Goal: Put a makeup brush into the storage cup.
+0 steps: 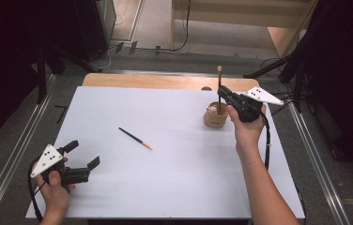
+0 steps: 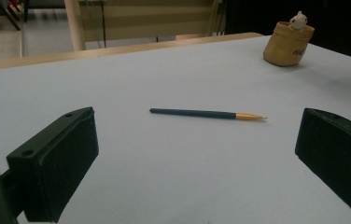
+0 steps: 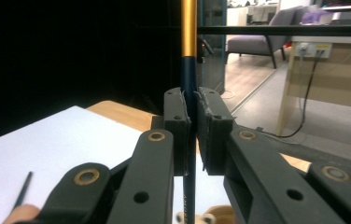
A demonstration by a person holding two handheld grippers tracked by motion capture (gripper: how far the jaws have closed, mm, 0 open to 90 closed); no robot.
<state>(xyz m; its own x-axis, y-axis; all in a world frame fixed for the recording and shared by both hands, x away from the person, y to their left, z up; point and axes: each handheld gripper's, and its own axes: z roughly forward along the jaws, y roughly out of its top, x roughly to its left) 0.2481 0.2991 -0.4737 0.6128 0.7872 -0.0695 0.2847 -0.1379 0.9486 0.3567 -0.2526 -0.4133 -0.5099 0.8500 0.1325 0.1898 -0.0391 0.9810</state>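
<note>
Pencil (image 1: 135, 138) lies left of holder (image 1: 214, 117).

Your counter (image 1: 174, 178) is pale white with a bare wood strip along its far edge. The loose pencil (image 2: 206, 114) is dark teal, tipped orange-gold. The pot (image 2: 287, 45) is tan wood. Both claws are black; their plates are white with black dots.

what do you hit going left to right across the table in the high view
left claw, open → loose pencil lying flat → wooden pot → right claw, shut on an upright pencil above the pot
</note>
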